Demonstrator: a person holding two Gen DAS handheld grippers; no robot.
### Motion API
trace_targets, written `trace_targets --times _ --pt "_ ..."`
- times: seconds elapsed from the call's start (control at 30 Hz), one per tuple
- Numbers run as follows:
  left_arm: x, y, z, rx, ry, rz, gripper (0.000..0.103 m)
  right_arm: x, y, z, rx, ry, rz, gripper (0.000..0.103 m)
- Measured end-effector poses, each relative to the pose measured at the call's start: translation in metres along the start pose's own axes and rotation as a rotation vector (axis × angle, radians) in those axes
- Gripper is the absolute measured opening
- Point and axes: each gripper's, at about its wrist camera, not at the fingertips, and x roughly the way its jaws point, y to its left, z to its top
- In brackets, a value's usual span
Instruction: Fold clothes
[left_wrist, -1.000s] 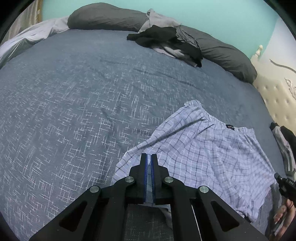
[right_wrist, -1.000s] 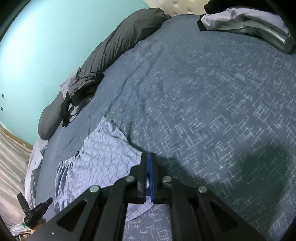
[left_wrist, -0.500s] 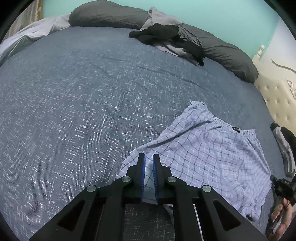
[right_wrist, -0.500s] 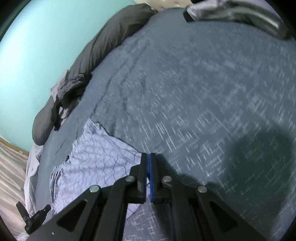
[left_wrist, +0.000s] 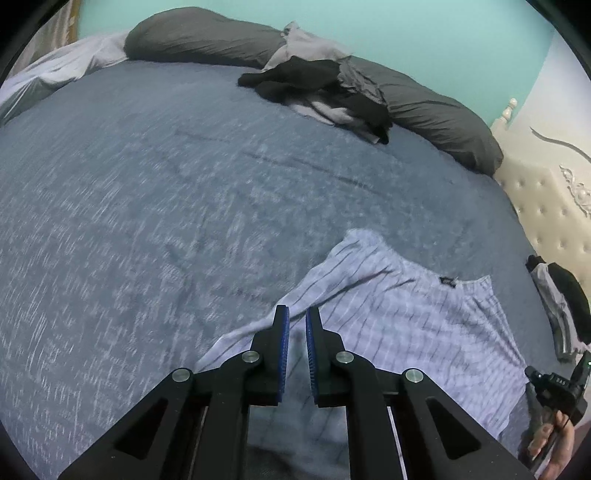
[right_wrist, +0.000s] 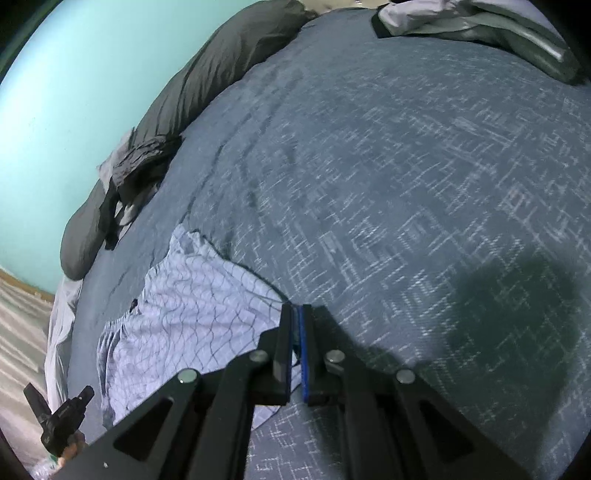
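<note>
Light-blue checked shorts lie spread on the blue-grey bedspread, waistband toward the far side. My left gripper hovers over their near left hem, a clear gap between its blue pads and no cloth pinched. In the right wrist view the same shorts reach the right gripper. Its jaws are parting by a sliver and the hem corner is still between the pads. Each view catches the other handle at its lower edge, held by a hand.
A heap of dark and grey clothes rests against grey pillows at the far side. A cream tufted headboard stands on the right, with more folded garments beside it. That stack also shows top right in the right wrist view.
The left gripper has let go of the hem, its pads now apart, and it has drawn back over the shorts. The right gripper's jaws have parted slightly.
</note>
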Motion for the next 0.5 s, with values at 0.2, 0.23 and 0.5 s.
trace_targets --times 0.2,0.23,0.5 --pt "0.021 -0.021 0.025 0.011 -0.006 -0.045 0.019 -0.014 0.012 0.011 -0.039 -0.053 0.005 0.018" --pt "0.025 -0.024 0.029 0.012 -0.005 -0.053 0.020 -0.015 0.016 0.013 -0.050 -0.055 0.017 0.028" --pt "0.063 -0.039 0.049 0.029 0.033 -0.074 0.020 0.005 0.061 0.030 -0.154 0.011 0.075 0.030"
